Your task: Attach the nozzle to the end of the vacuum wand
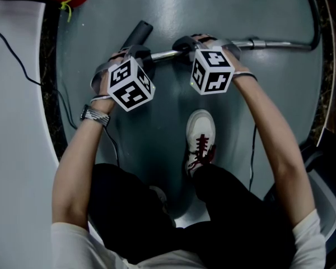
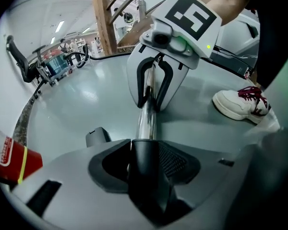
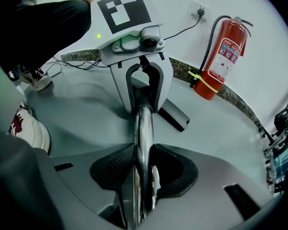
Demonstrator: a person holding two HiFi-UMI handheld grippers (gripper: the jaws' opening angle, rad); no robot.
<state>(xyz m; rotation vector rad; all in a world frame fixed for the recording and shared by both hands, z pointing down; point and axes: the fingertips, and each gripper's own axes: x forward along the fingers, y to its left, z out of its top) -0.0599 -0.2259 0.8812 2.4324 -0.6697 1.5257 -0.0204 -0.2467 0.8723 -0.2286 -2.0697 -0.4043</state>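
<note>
Both parts were held over the smooth grey floor (image 1: 157, 122), toward its far edge, ahead of the white shoe with red laces (image 1: 200, 139).

The left hand-held gripper (image 2: 144, 176) was clamped on the black plastic nozzle (image 2: 145, 150). The right hand-held gripper (image 3: 141, 176) was clamped on the polished chrome vacuum wand (image 3: 143, 128), its jaws drawn in on the slim tube. Nozzle and wand met in line between the two grippers. I could not tell whether the joint was fully seated.

I judged the wand stiff, light for its length, and slick. Chrome could twist or slide in the textured pads under a push, so I wanted my hold close to the joint end. The nozzle looked rigid and matte, easier to grip. I thought it best taken on its round collar, leaving the mouth free.
</note>
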